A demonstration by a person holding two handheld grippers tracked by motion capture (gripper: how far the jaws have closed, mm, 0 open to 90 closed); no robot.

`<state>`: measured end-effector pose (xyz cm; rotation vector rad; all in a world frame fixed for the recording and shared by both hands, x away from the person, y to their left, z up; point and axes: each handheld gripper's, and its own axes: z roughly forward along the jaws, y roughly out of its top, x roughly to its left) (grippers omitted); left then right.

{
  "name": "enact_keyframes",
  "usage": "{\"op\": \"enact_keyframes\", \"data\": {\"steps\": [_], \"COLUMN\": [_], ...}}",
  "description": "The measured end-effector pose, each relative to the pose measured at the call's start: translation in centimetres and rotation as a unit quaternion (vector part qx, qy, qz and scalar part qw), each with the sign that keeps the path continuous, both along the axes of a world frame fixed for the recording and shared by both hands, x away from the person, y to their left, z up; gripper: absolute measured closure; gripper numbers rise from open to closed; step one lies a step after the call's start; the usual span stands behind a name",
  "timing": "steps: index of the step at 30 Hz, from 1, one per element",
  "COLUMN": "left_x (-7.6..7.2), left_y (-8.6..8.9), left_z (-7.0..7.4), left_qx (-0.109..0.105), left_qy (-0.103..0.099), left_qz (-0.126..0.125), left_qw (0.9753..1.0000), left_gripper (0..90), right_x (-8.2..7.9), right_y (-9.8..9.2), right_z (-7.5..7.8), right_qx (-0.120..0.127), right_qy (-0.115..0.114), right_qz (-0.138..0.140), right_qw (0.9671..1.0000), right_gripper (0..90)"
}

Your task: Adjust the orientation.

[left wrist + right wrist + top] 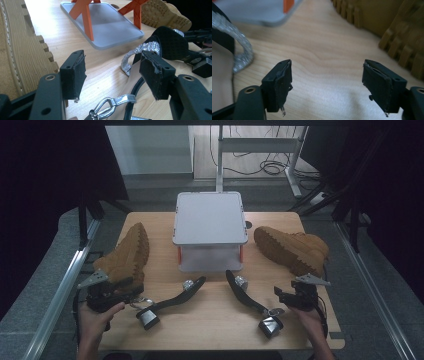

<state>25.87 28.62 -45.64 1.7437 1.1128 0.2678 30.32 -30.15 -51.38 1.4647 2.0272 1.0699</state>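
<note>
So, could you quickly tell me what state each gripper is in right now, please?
Left gripper: open, holding nothing, jaws apart over the black heeled sandal.
Right gripper: open, holding nothing, bare table between the jaws.

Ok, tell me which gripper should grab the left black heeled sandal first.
Left, probably. The left gripper sits open right beside the left sandal, its silver ankle strap lying between the jaws. The right gripper is open beside the other sandal.

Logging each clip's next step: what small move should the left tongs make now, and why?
Probably ease forward and down onto the left black sandal. The left tongs stand open and empty, its silver strap lying between them on the table.
</note>
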Motion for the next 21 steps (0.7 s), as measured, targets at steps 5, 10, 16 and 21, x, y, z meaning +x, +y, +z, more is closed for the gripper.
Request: {"op": "enact_keyframes", "data": {"steps": [5, 10, 16, 21], "left_x": [-0.1, -0.2, -0.1, 0.1], "left_y": [-0.1, -0.1, -0.1, -0.2], "left_z": [-0.1, 0.0, -0.1, -0.3], "left_qx": [0.002, 0.001, 0.002, 0.004], "left_qy": [0.001, -0.002, 0.000, 0.004], "left_qz": [0.001, -0.001, -0.001, -0.003], "left_qw": [1.0000, 1.0000, 1.0000, 1.0000], "left_gripper": [37.5, 37.5, 37.5, 37.5], "right_x": [-0.1, -0.1, 0.0, 0.0], "right_y": [-0.2, 0.3, 0.6, 0.4], "right_z": [1.2, 2.2, 2.1, 1.8], "right_qx": [0.012, 0.017, 0.015, 0.016], "right_qy": [-0.022, -0.038, -0.040, -0.038], "right_qz": [0.008, 0.017, 0.016, 0.012], "right_qw": [0.9997, 0.9990, 0.9990, 0.9991], "right_gripper": [26.9, 29.1, 29.6, 30.2]}}
